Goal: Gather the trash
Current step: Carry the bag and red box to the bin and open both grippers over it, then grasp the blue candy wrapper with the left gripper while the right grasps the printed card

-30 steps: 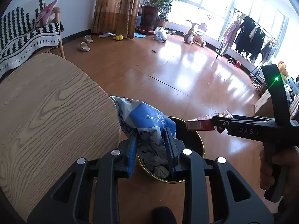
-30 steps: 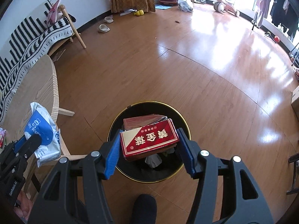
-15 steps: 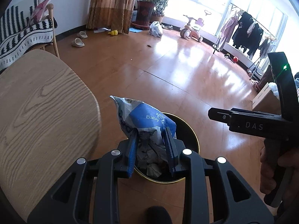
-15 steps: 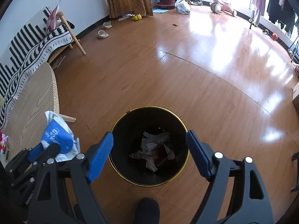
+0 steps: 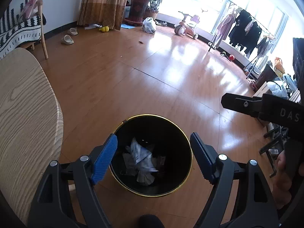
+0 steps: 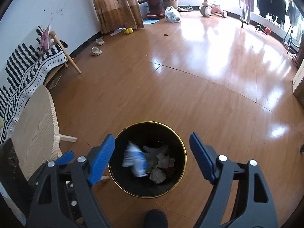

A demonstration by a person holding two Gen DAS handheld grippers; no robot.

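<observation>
Left wrist: left gripper (image 5: 153,154) jaws opening, empty; right gripper (image 6: 152,154) released; blurred wrapper (image 6: 135,158) prob. in bin (image 6: 181,142).

Wooden floor (image 5: 152,72) – black bin (image 5: 133,125), slippers (image 5: 67,39), tricycle (image 5: 187,24) on it.

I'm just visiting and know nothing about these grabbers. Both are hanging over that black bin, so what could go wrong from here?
The blue-and-white wrapper looks blurred, so it may be falling; it could land badly. The left gripper, jaws opening and empty, hangs close over the bin's gold rim; dipping could knock the bin over. The wooden table stands close on one side, and the right gripper close on the other, so a quick swing could bump either.
</observation>
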